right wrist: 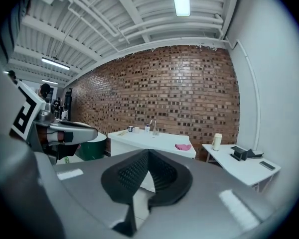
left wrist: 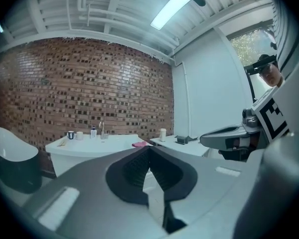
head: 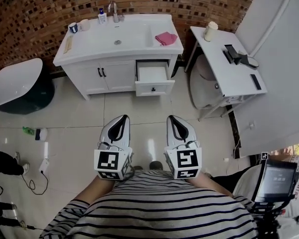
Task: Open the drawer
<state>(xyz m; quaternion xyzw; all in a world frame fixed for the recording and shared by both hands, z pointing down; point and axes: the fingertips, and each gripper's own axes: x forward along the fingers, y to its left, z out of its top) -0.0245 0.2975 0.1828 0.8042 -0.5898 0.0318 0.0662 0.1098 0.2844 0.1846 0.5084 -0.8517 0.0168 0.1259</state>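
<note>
A white vanity [head: 89, 49] with a sink stands against the brick wall. Its upper right drawer [head: 153, 78] is pulled out, with a small dark knob on its front. Both grippers are held side by side close to the person's striped shirt, well short of the vanity. My left gripper [head: 120, 118] has its jaws together at the tips, nothing between them. My right gripper [head: 172, 118] is shut too and empty. The left gripper view shows the vanity [left wrist: 89, 146] far off; the right gripper view shows the vanity [right wrist: 152, 141] likewise.
A pink cloth [head: 166, 38] lies on the countertop; cups and a bottle stand near the tap [head: 112, 10]. A white side table [head: 229, 59] with a cup and dark items stands right. A bathtub [head: 15, 83] sits left. Cables and a hairdryer [head: 42, 166] lie on the tiled floor.
</note>
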